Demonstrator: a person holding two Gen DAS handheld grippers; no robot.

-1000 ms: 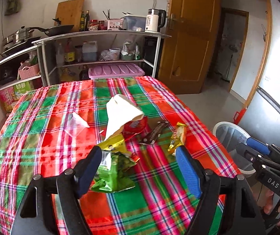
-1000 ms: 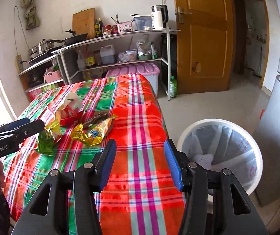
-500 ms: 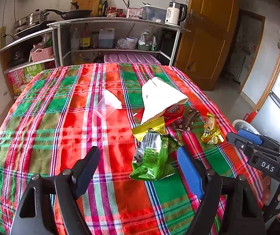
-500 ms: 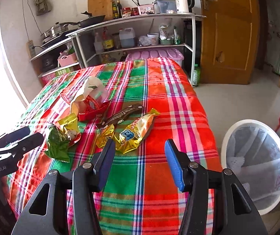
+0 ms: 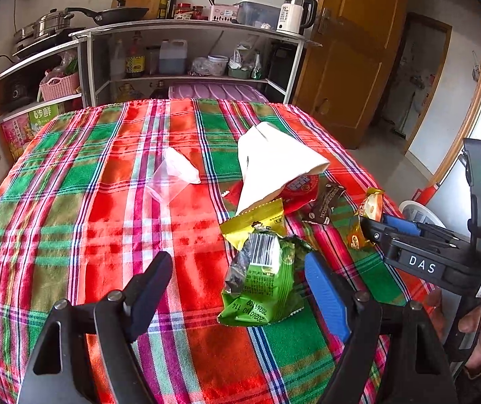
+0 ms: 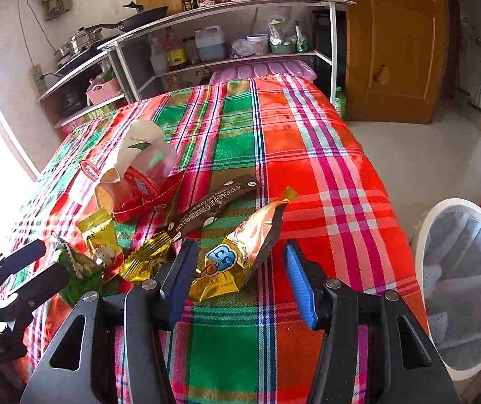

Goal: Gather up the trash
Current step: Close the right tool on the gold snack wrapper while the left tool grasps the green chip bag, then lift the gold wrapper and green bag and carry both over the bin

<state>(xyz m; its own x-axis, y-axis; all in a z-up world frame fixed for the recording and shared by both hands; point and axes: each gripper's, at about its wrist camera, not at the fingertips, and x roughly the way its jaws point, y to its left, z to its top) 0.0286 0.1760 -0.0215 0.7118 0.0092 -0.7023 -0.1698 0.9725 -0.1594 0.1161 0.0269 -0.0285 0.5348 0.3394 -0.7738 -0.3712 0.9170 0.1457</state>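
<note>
The left tongs were held wide open with a green snack wrapper lying loose between them on the plaid table. The right tongs were open too, a gold wrapper sat ungripped between them. Further back, a brown wrapper and white paper bag were piled up. A lined bin was spotted beside the table.

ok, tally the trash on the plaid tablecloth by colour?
Green crinkled snack wrapper: 1
Yellow snack wrapper: 1
Red foil wrapper: 1
Brown stick wrapper: 1
Gold foil snack wrapper: 1
White paper bag: 1
Clear plastic cup: 1
Total: 7
</note>
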